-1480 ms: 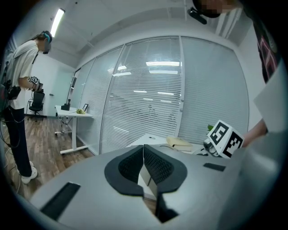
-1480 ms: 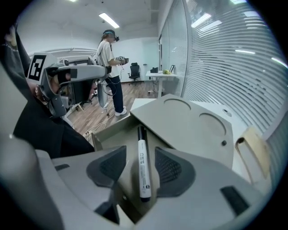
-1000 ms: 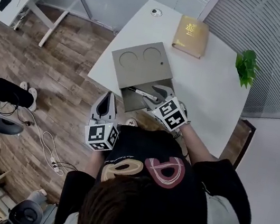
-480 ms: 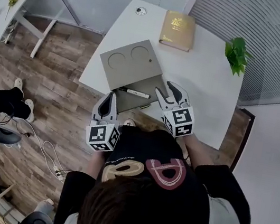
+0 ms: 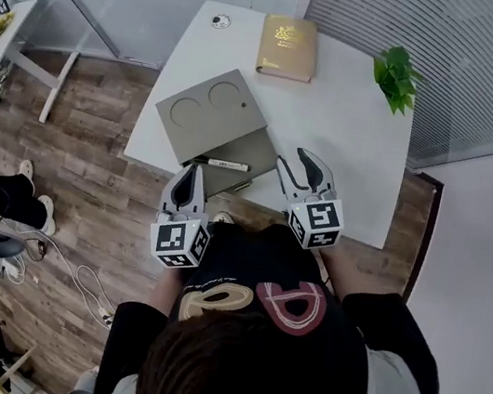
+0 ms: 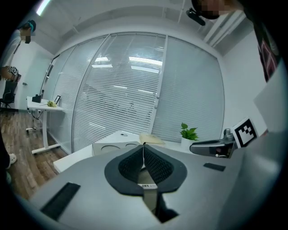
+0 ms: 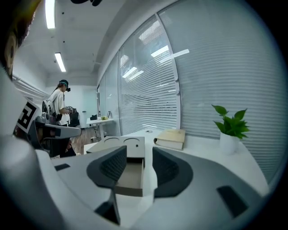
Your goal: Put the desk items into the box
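A grey-brown box (image 5: 206, 114) with two round hollows in its top sits at the table's near left, its drawer (image 5: 242, 148) pulled out toward me. A black-and-white pen (image 5: 224, 164) lies across the drawer. My right gripper (image 5: 293, 159) is open and empty, just right of the drawer over the table. From the right gripper view, the drawer (image 7: 129, 174) shows between the spread fingers (image 7: 112, 165), and its wall hides the pen. My left gripper (image 5: 188, 173) is shut and empty at the table's near edge, next to the drawer's front; its pads (image 6: 150, 164) meet.
A gold book (image 5: 289, 47) lies at the table's far side, a small potted plant (image 5: 395, 76) at the far right corner, a small round disc (image 5: 221, 20) at the far left corner. Wooden floor (image 5: 78, 133) lies left of the white table (image 5: 349, 153). A person (image 7: 58, 105) stands far off.
My right gripper let go of the pen, which now lies in the drawer, and drew back to the right, open. The left gripper stayed shut by the table edge.
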Motion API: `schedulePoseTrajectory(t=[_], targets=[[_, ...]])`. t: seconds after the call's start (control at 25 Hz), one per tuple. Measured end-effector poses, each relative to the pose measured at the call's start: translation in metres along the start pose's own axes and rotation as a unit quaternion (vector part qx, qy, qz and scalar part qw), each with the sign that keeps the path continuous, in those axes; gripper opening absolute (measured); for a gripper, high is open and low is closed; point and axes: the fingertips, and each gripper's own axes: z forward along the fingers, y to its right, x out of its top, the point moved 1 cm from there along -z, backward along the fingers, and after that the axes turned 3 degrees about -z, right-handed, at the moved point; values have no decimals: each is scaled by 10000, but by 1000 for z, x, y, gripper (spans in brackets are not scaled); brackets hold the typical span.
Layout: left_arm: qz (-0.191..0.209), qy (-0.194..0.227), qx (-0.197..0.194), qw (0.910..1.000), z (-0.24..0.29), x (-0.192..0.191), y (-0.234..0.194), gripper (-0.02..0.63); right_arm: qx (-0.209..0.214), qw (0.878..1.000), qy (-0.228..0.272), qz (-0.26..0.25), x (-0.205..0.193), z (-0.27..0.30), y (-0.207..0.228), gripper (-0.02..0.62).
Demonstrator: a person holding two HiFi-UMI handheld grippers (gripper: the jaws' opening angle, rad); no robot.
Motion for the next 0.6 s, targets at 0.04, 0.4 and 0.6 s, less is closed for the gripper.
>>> schedulePoseTrajectory(t=[0.04, 0.4, 0.6], targets=[[14, 6, -25, 10000, 1, 0, 1, 18, -42, 10000, 24, 46, -1, -2, 2, 176], [67, -29, -200, 9998, 5, -2, 12, 18, -297, 9996, -13, -27, -11, -11, 9, 66], [131, -25, -238, 9996, 4, -2, 17, 18, -252, 9996, 52, 71, -9, -14, 10, 26]])
